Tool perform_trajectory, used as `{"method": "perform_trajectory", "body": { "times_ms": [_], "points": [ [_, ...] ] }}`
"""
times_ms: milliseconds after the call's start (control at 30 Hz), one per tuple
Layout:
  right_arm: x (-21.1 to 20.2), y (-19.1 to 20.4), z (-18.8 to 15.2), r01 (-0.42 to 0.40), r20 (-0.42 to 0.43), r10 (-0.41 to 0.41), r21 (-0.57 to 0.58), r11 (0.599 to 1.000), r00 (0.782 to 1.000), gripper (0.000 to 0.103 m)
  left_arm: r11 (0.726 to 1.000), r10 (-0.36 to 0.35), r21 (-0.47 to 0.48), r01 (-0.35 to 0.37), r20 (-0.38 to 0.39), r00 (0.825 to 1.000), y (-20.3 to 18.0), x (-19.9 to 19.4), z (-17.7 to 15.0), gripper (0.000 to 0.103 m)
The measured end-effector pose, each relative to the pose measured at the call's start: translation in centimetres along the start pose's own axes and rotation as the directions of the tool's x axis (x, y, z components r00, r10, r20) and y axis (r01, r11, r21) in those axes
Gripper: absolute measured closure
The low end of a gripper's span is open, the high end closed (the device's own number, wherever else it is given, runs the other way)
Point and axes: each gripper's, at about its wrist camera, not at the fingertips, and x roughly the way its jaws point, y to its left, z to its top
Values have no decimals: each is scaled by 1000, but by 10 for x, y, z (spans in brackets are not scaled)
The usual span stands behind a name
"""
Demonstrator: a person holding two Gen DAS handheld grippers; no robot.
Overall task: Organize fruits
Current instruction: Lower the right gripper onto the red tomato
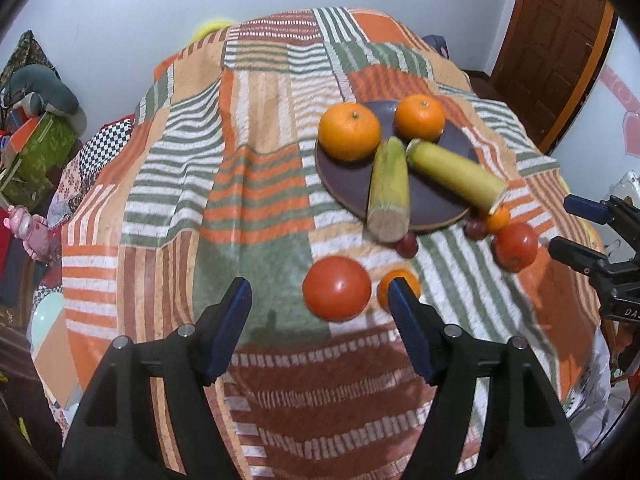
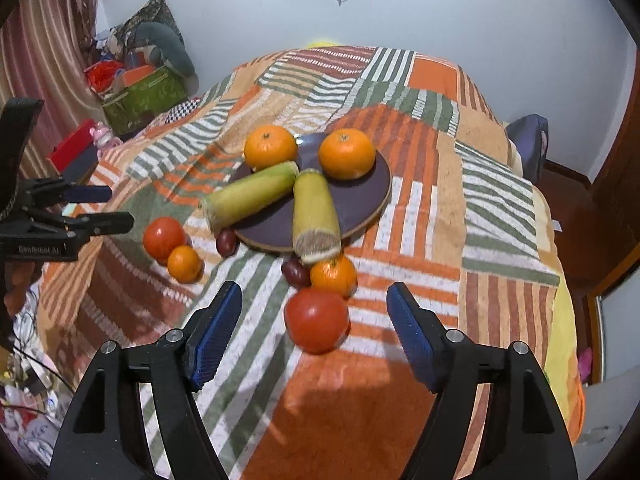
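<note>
Both the left gripper point(image 1: 320, 320) and the right gripper point(image 2: 314, 328) stood spread and empty. On the plate point(image 2: 372, 196), two corn cobs point(image 2: 316, 216) overhung the rim at about six o'clock. A tomato point(image 2: 317, 320) lay on the soft striped blanket point(image 2: 420, 240) just ahead of the right gripper; a nudge might have rolled it.

Orange, green and white striped cloth point(image 2: 420, 216); plate point(image 2: 376, 184) perhaps dark purple.

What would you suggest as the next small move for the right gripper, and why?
Probably ease the right gripper forward and down around the tomato. Its jaws stand open and empty, the tomato lies on the blanket just ahead between the fingers, off the plate, and nothing blocks the way.
</note>
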Motion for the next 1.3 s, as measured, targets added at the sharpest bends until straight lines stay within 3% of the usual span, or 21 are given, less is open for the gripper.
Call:
{"method": "perform_trajectory", "body": {
  "times_ms": [433, 533, 900, 1067, 1300],
  "points": [
    [31, -5, -22, -1, -85, 6, 60, 998, 996, 31, 999, -46, -1, 46, -59, 997, -1, 32, -11, 33],
    [37, -5, -23, -5, -96, 11, 62, 998, 995, 32, 998, -63, -2, 63, -61, 996, -1, 39, -8, 40],
    [51, -11, -20, -25, -122, 35, 83, 996, 992, 42, 993, -115, -24, 113, -83, 990, 1, 61, -3, 52],
    [53, -11, -18, -61, -136, 71, 80, 995, 988, 60, 993, -114, -27, 112, -73, 991, 0, 62, -2, 53],
    [46, -10, -20, -60, -127, 70, 79, 995, 989, 60, 995, -96, -47, 93, -72, 993, 3, 57, -4, 53]
  ]
}}
